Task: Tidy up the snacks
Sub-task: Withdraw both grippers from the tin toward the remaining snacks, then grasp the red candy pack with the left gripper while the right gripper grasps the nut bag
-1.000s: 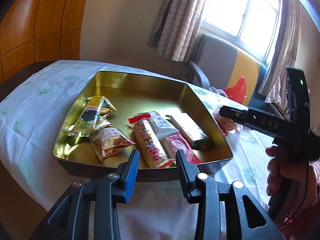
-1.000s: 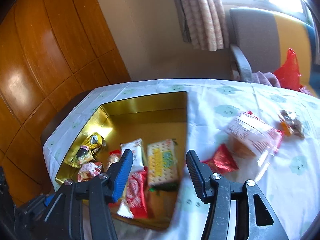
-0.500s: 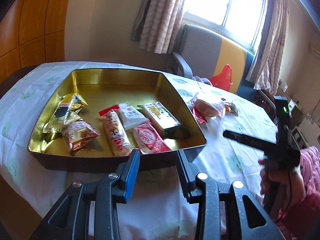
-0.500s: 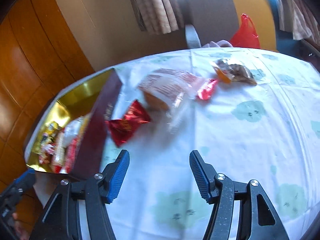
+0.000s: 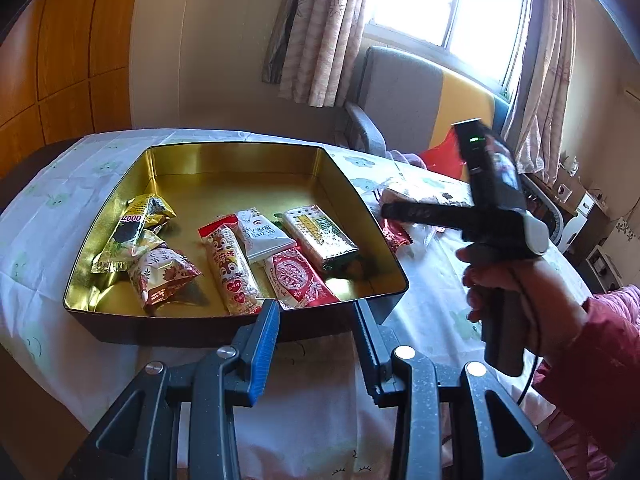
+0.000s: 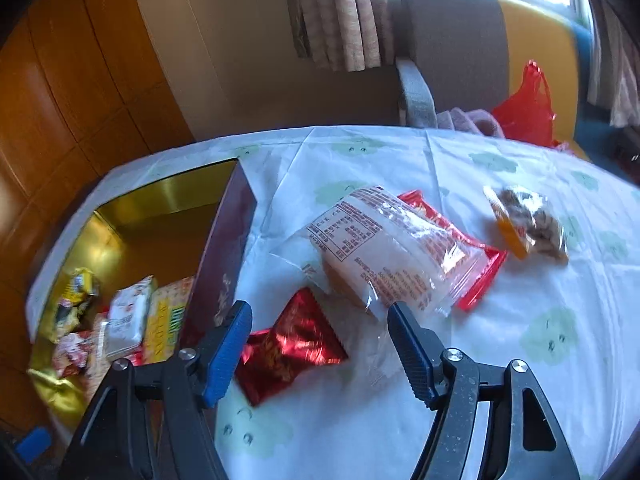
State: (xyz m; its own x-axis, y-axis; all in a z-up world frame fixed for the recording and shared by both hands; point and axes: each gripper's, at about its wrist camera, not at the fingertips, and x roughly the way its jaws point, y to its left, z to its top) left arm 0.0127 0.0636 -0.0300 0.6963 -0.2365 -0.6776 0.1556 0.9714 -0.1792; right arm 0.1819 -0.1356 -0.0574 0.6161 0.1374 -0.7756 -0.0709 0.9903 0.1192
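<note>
Hovering over the tabletop (image 6: pixel 500 360), my right claw (image 6: pixel 320 332) has just been opening; a red foil snack (image 6: pixel 292 344) lies below, between its released fingers, untouched. A clear bun packet (image 6: pixel 384 248) sits just beyond, overlapping a red packet (image 6: pixel 480 264), with a nut packet (image 6: pixel 528 224) further right. My left claw (image 5: pixel 316 332) (also released, nothing in it) hangs before the gold tin (image 5: pixel 236 160), which holds several snacks. A hand (image 5: pixel 520 292) grips the right tool's handle.

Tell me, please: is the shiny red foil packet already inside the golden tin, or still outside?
Outside. The red foil packet lies on the tablecloth beside the tin, close to its dark outer wall.
</note>
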